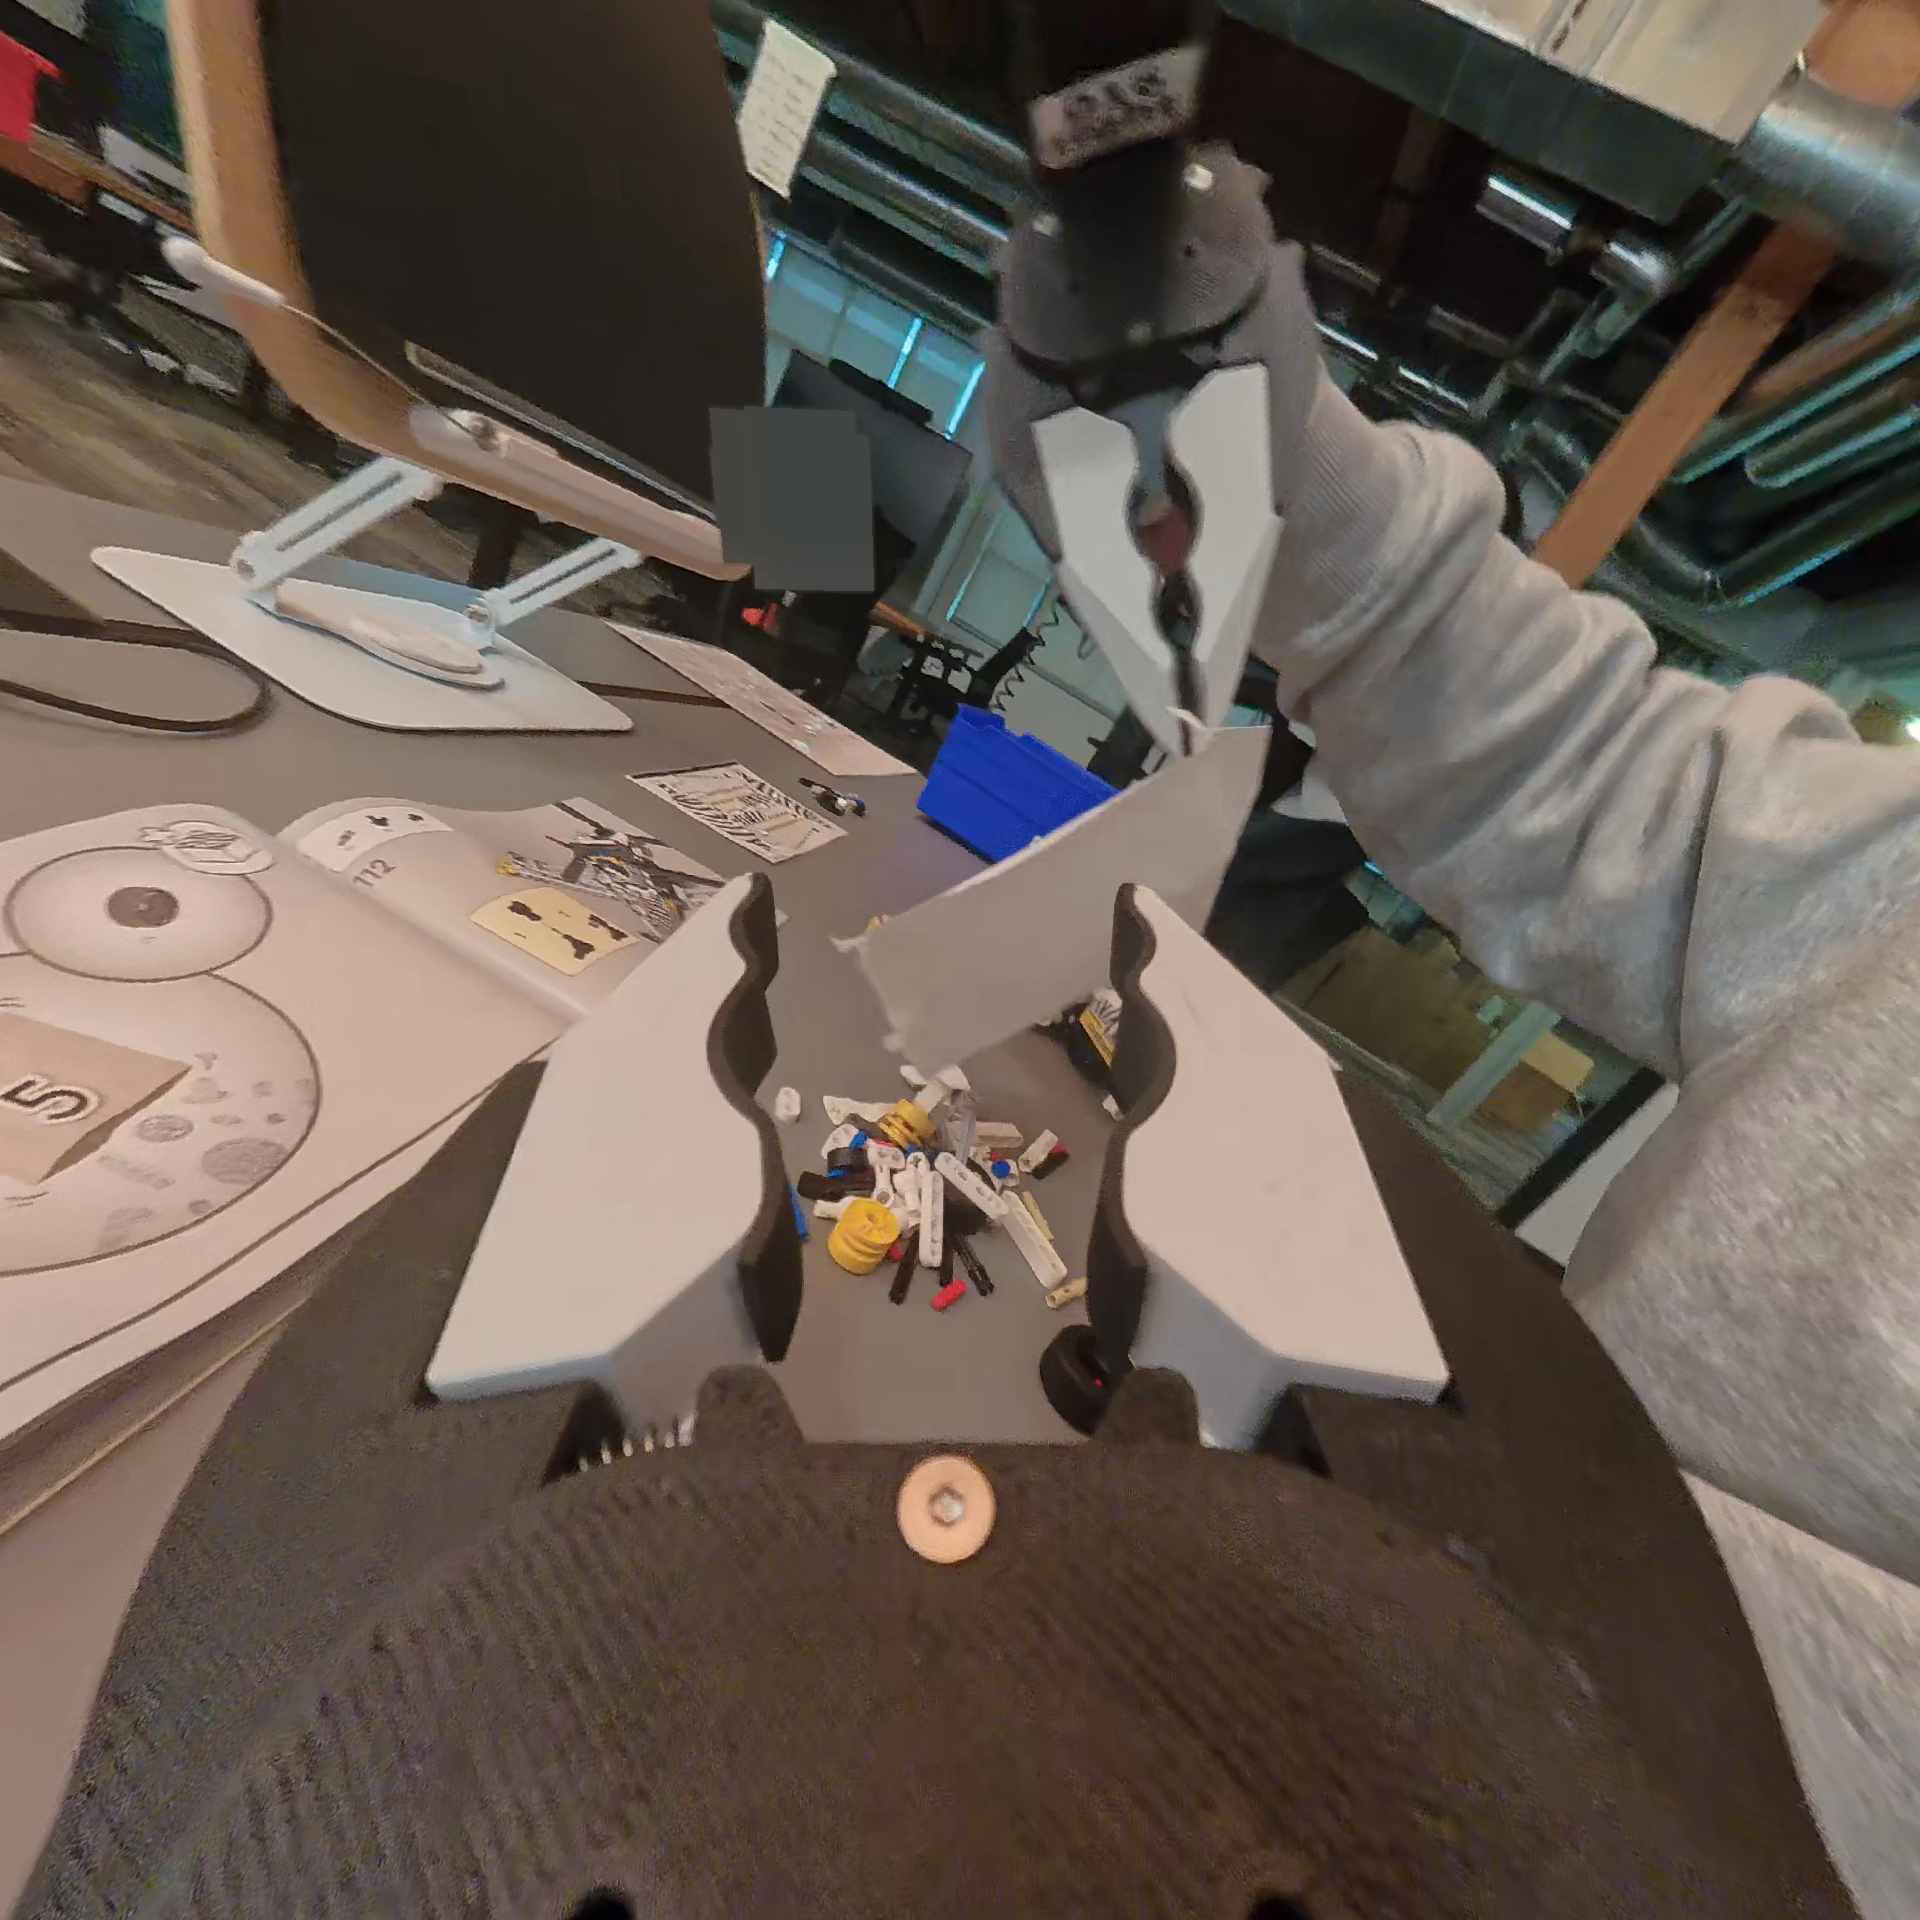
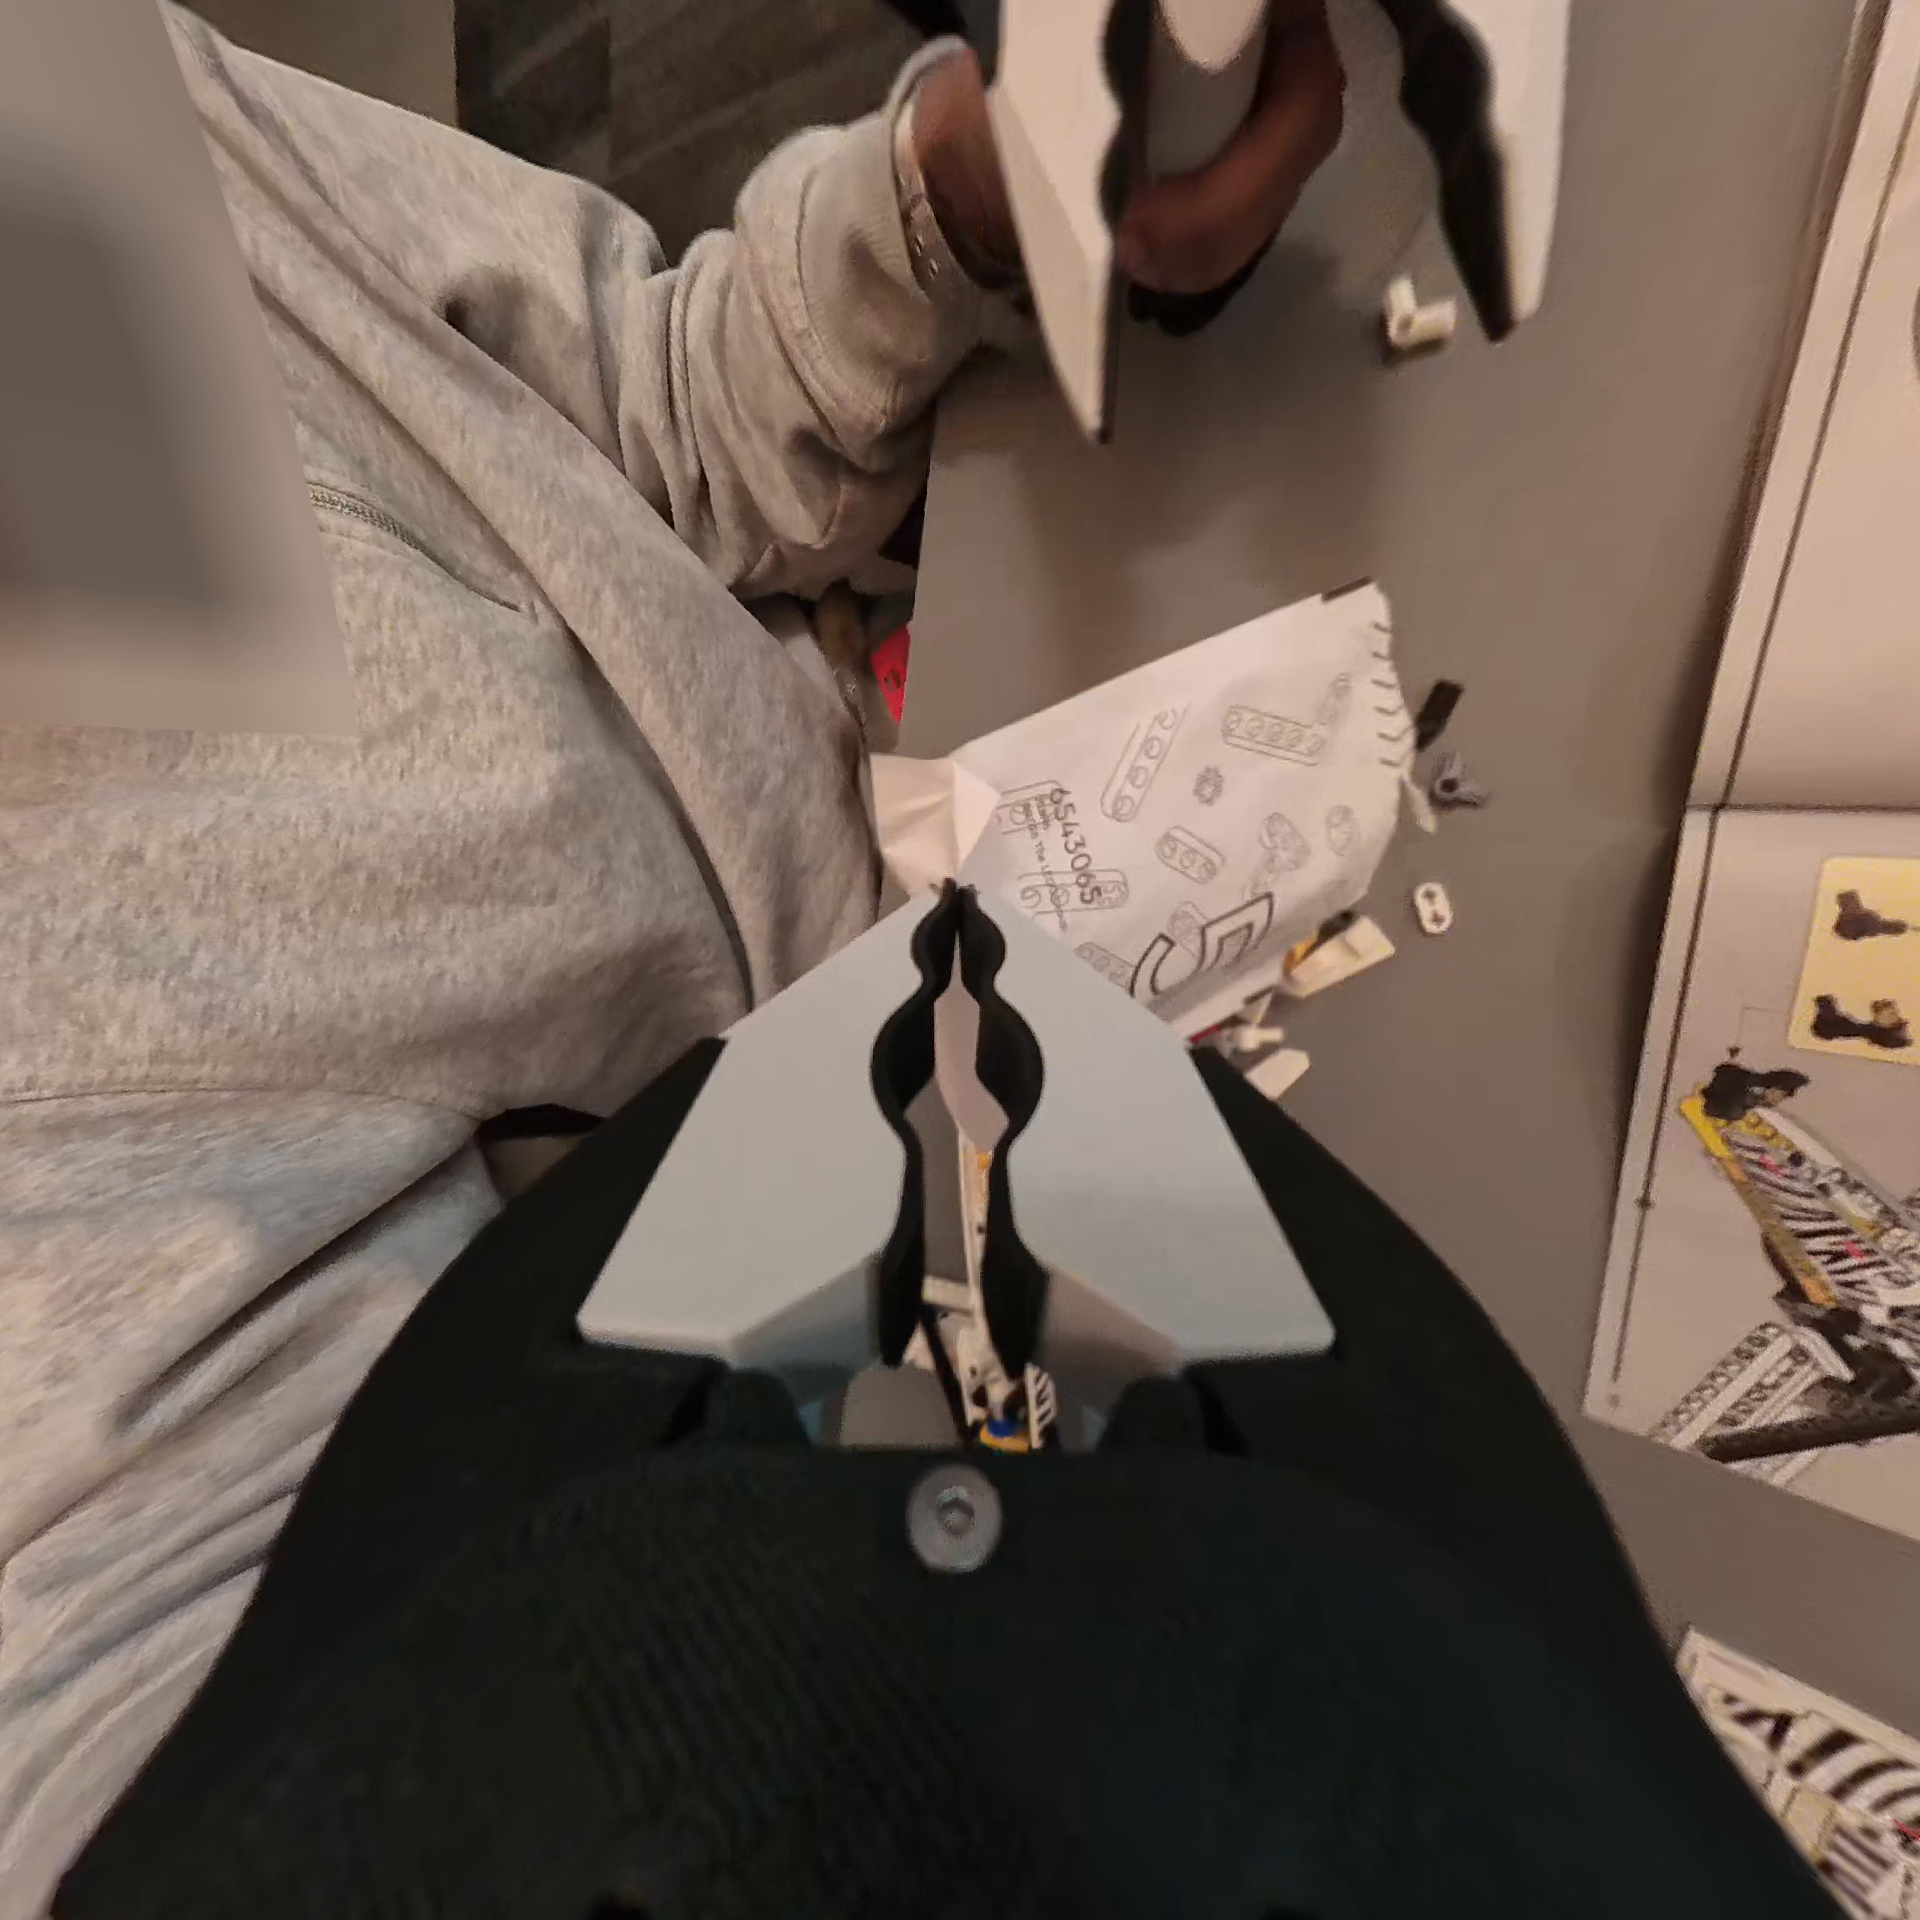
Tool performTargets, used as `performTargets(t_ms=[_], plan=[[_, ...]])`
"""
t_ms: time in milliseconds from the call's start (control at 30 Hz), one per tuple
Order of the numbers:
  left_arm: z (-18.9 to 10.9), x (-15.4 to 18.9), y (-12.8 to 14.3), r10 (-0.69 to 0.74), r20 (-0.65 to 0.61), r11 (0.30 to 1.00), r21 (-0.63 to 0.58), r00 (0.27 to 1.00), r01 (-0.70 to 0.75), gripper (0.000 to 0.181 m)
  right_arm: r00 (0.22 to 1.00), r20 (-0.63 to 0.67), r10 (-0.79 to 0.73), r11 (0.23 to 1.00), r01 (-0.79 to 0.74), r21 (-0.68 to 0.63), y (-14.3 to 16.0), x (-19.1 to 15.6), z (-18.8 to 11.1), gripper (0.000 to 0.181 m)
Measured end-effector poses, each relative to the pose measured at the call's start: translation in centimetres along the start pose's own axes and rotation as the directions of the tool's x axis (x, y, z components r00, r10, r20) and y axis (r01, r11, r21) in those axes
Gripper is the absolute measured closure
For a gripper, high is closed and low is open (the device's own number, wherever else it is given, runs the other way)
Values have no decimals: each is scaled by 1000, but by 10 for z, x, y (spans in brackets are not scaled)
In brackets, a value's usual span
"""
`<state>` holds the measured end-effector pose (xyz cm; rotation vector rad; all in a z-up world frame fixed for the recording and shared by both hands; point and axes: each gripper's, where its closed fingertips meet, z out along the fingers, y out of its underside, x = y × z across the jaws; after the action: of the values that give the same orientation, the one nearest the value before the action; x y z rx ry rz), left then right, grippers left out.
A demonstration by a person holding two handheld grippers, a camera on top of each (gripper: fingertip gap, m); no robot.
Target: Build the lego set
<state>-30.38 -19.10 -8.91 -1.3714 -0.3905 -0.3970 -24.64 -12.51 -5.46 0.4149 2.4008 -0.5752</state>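
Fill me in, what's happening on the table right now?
A person in a grey sweatshirt is unpacking a lego set. The right gripper is shut on a white paper parts bag, holding it tilted above the grey table, with a pile of small lego pieces lying loose beneath its torn end. The left gripper is open and empty, hanging over that pile. The instruction booklet lies open beside it.
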Motion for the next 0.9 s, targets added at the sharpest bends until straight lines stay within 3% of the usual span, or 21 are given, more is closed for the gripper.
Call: performTargets(t_ms=[133, 200, 267, 333, 400, 500, 633, 800, 900], plan=[[-9, -10, -12, -55, 30, 995, 79, 998, 53, 112, 957, -194, -215, 961, 243, 132, -13, -22, -1, 181], [-16, -15, -25, -93, 43, 981, 174, 995, 85, 85, 864, -389, -320, 888, 416, 195, -24, -36, -5, 181], [-23, -13, -37, -128, 3, 960, 253, 992, 123, 74, 686, -633, -359, 784, 589, 195, -34, -50, -17, 181], [-25, -4, -44, -191, -112, 930, 297, 975, 216, 66, 429, -839, -334, 676, 730, 104, -41, -66, -30, 181], [-17, 10, -44, -272, -250, 904, 265, 929, 336, 53, 211, -928, -308, 602, 798, -18, -43, -84, -27, 181], [7, 46, -41, -299, -428, 894, 188, 853, 408, 27, -7, -943, -334, 585, 782, -213, -40, -93, -1, 181], [32, 114, -39, -164, -603, 940, 145, 781, 310, 23, -341, -857, -386, 520, 686, -508, -35, -93, 29, 181], [44, 158, -26, 53, -616, 988, 146, 786, 48, 28, -505, -756, -416, 479, 585, -654, -17, -92, 46, 181], [41, 173, -30, 197, -587, 970, 235, 785, -68, 51, -633, -644, -430, 417, 493, -763, -7, -96, 52, 181]])
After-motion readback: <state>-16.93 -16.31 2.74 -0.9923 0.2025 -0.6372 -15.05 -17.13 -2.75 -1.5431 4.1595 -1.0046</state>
